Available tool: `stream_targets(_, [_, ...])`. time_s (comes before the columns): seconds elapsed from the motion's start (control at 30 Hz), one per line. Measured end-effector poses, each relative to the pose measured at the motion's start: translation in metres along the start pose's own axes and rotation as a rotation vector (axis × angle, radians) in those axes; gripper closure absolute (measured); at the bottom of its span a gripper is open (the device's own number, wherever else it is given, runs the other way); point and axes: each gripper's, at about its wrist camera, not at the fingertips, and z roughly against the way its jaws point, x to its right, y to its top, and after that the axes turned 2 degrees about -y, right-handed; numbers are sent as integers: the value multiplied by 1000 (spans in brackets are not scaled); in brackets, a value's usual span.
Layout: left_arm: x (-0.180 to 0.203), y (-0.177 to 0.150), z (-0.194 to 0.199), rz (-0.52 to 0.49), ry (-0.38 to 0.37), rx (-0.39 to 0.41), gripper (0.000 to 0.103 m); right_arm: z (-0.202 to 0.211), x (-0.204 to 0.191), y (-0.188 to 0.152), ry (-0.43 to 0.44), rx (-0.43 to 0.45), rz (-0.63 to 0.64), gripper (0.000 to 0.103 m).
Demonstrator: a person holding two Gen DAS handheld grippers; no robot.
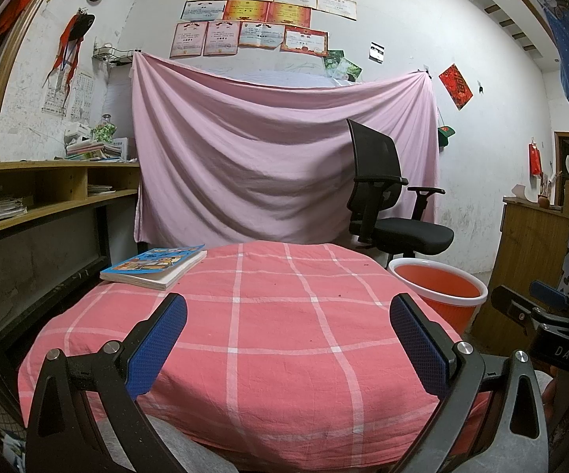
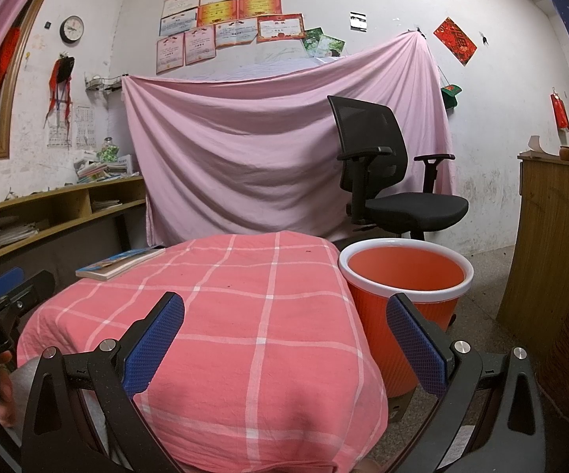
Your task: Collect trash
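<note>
- Left tool: blue-padded fingers spread wide apart, nothing between them; it hangs above the near part of the bench, which is draped in a pink-red checked cloth.
- Right tool: fingers likewise wide apart and holding nothing, over the bench's right near corner; its right finger overlaps the side of the bin in this view.
- Orange bin with a white rim stands on the floor just beside the bench's right edge; interior looks bare orange, though the bottom is not fully visible.
- Trash: only a few tiny dark specks on the cloth; too small to identify.
- A book with a blue cover lies flat at the bench's far left corner.
- Black office chair behind the bin, in front of a pink sheet hung on the wall.
- Wooden shelf at left holds stacked papers.
- Each tool appears at the edge of the other's view.
</note>
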Motion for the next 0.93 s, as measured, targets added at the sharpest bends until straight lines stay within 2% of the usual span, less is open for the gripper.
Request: stream_targets(0.93, [-1,5,-10,-27,-4,-22,2,0,0,-1,2,-2,-2,0])
